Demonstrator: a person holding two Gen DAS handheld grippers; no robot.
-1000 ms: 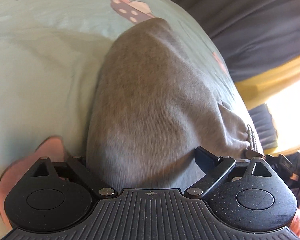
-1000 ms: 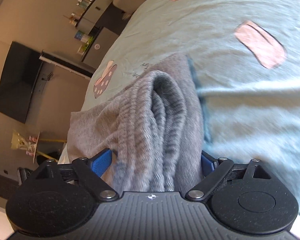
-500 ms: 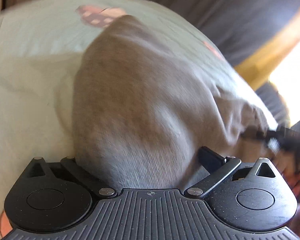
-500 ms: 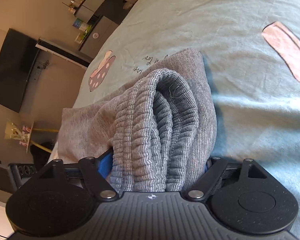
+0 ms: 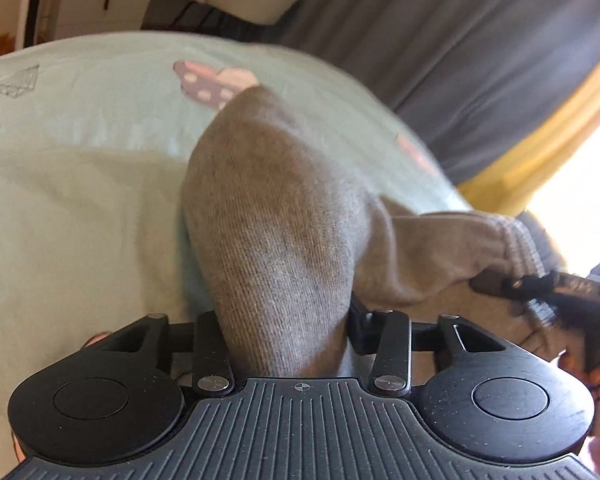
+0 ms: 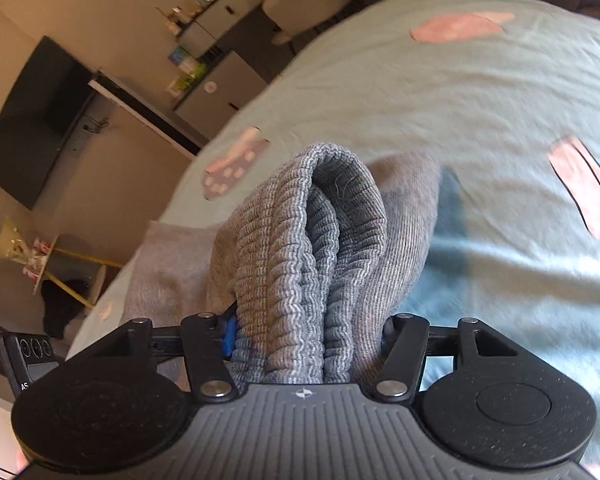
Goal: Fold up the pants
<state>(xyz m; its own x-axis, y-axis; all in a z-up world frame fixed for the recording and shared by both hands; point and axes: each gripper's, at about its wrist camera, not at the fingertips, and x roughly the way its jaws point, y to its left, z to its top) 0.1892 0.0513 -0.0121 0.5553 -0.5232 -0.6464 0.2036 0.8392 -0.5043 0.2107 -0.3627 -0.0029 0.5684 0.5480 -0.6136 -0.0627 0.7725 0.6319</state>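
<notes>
Pants (image 5: 276,232), grey knit, are lying on the bed (image 5: 68,208) with two bunches lifting off the pale green sheet. Left hand-held gripper (image 5: 284,332) is clenching a fold of the plain cloth, its jaws having just been closing on it. Right hand-held gripper (image 6: 308,340) is pinching the ribbed waistband (image 6: 312,240), jaws likewise closing, cloth squeezed between them.

Daylight blazes through the blown-out window (image 5: 580,184) at right; the pale green bedsheet (image 6: 440,92) smears with motion blur, fisheye edges curving.
</notes>
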